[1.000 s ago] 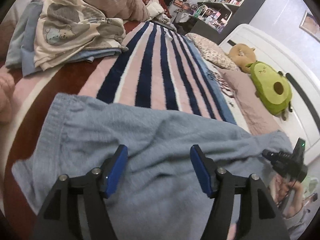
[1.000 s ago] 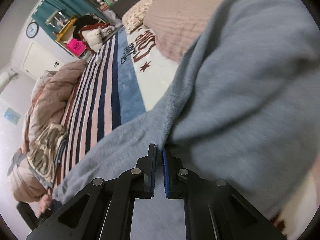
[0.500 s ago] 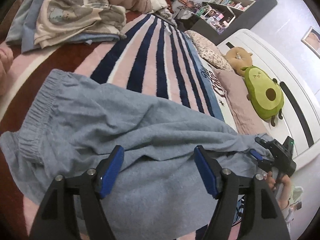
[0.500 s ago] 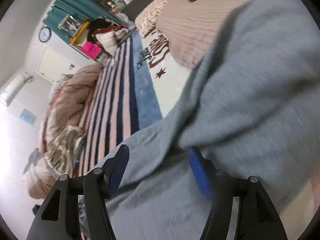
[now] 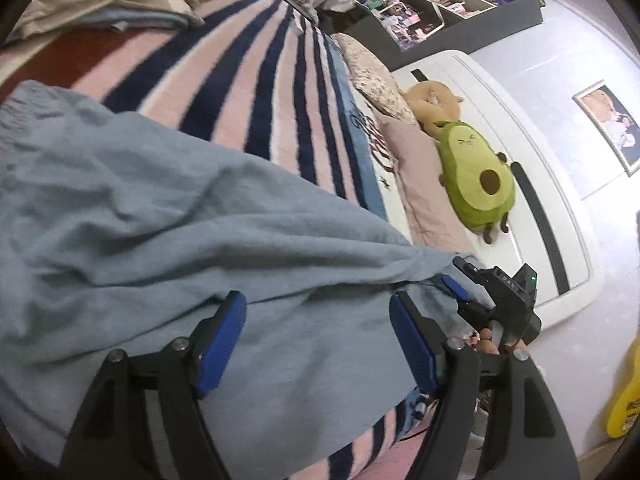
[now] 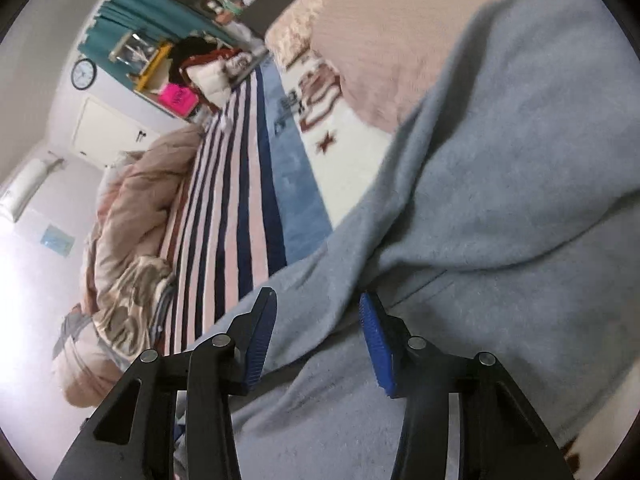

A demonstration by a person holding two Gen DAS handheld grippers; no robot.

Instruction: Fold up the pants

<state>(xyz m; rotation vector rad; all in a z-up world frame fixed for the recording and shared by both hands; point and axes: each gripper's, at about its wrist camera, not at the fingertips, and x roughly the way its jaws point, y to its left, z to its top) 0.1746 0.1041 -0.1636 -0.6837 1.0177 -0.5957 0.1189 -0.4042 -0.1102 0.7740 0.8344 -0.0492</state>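
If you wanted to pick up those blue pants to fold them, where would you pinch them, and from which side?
Probably the raised fold ridge of the blue pants, which stands up off the striped blanket just ahead of the right claw. Coming from the near side, angled down, the closing jaws straddle it. The flat cloth under the open left claw offers less to pinch.

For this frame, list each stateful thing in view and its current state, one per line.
pants: lying on the bed, rumpled, one layer folded over, not gripped.
left claw: open over the pants, nothing pinched.
right claw: closing, pads apart, a fold of the pants between them, not pressed.
striped blanket: spread flat beneath the pants.
avocado plush: lying by the headboard.
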